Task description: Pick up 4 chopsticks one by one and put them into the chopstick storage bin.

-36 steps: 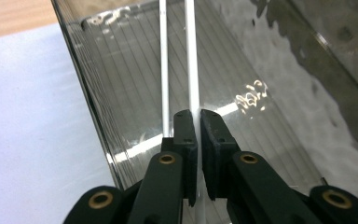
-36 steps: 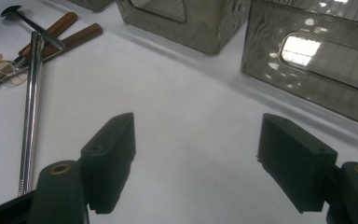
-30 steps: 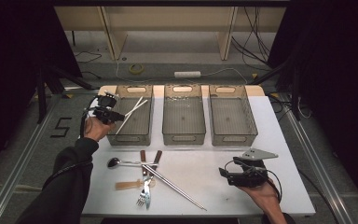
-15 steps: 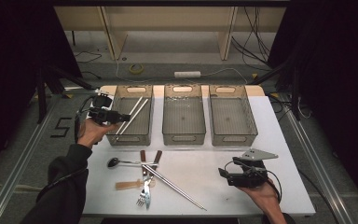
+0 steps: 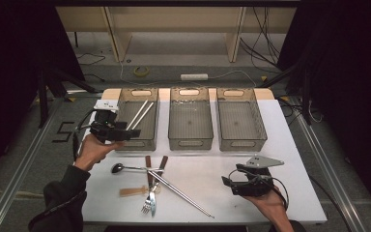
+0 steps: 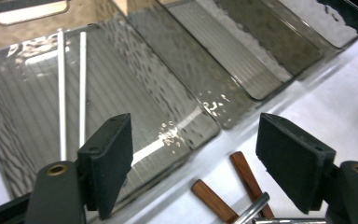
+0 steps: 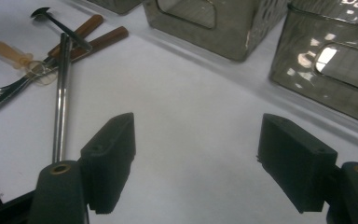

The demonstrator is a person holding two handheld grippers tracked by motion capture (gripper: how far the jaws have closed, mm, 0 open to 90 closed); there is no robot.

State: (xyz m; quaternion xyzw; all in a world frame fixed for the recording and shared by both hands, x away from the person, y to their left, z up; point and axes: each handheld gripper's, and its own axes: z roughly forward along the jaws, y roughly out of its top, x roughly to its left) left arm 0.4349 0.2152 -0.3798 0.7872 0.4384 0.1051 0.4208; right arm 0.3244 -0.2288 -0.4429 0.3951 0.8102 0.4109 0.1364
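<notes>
The left gripper (image 5: 118, 133) hovers at the near left corner of the left bin (image 5: 150, 140), in the person's left hand (image 5: 94, 150). Its fingers (image 6: 107, 163) have just been opening and now stand released, with nothing between them. Seen from the left gripper view, the two white chopsticks (image 6: 72, 93) lie side by side on the ribbed floor of that bin (image 6: 37, 154), running from about 6 o'clock up to 12 o'clock; in the high view the pair (image 5: 140, 113) leans diagonally toward the bin's far right corner, clear of the gripper.

The middle bin (image 5: 174, 121) and the right bin (image 5: 261, 130) stand in a row beside it at the far edge of the white bench (image 5: 294, 159).

At 6 o'clock from the left bin a heap of cutlery lies on the bench: a black spoon (image 5: 118, 168), two wooden-handled pieces (image 5: 155, 164), a fork (image 5: 147, 205), a pale wooden utensil (image 5: 133, 192) and long metal chopsticks (image 5: 183, 195) (all crossing one another).

The right gripper (image 5: 229, 186) sits low over the bench at about 4 o'clock from the heap, held in the right hand (image 5: 270, 205), fingers (image 7: 109, 163) spread wide and grasping nothing; bare bench shows between them.
</notes>
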